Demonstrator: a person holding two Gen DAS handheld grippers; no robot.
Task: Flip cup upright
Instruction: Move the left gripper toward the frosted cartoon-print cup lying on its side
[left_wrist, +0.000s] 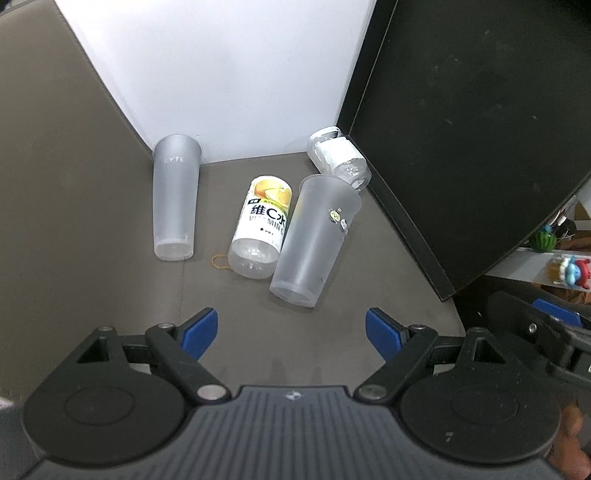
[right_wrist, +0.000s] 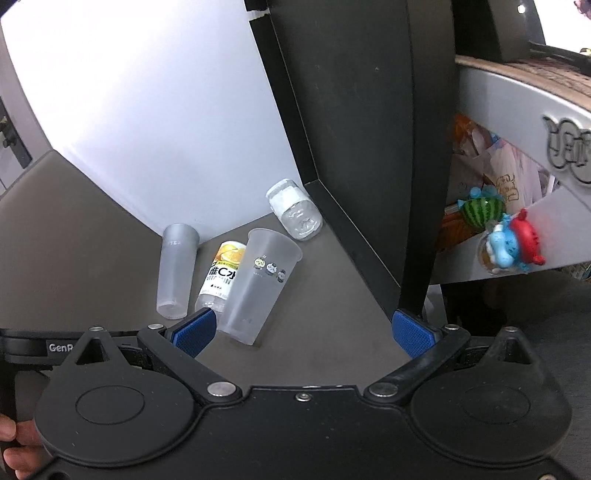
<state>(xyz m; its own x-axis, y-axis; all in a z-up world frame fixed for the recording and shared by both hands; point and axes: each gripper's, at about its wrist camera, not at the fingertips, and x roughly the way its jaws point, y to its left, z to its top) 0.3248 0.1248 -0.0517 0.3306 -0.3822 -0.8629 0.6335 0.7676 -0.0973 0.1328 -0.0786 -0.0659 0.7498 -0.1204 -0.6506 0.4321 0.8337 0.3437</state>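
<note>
Left wrist view: we see our left gripper (left_wrist: 291, 334) w/ jaws spread wide, nothing between them, hovering over a grey-brown desk (left_wrist: 92, 221). Straight ahead of the jaws, a frosted cup w/ small cartoon stickers (left_wrist: 314, 240) stands upside down, rim on the desk, base toward us. Just left of it and touching it lies a vitamin drink bottle (left_wrist: 263, 229) on its side. Further left, apart from both, a plain frosted cup (left_wrist: 175, 199) also stands inverted. Beyond the sticker cup, near a black panel (left_wrist: 461, 129), lies a clear bottle w/ white label (left_wrist: 338, 157).

Right wrist view: our right gripper (right_wrist: 303, 332) also has jaws spread wide, holding nothing. The sticker cup (right_wrist: 258, 284) sits just ahead, nearer the left blue pad (right_wrist: 195, 332); drink bottle (right_wrist: 221, 277) and plain cup (right_wrist: 175, 271) lie left of that pad. Toys (right_wrist: 509, 243) sit off to the right.
</note>
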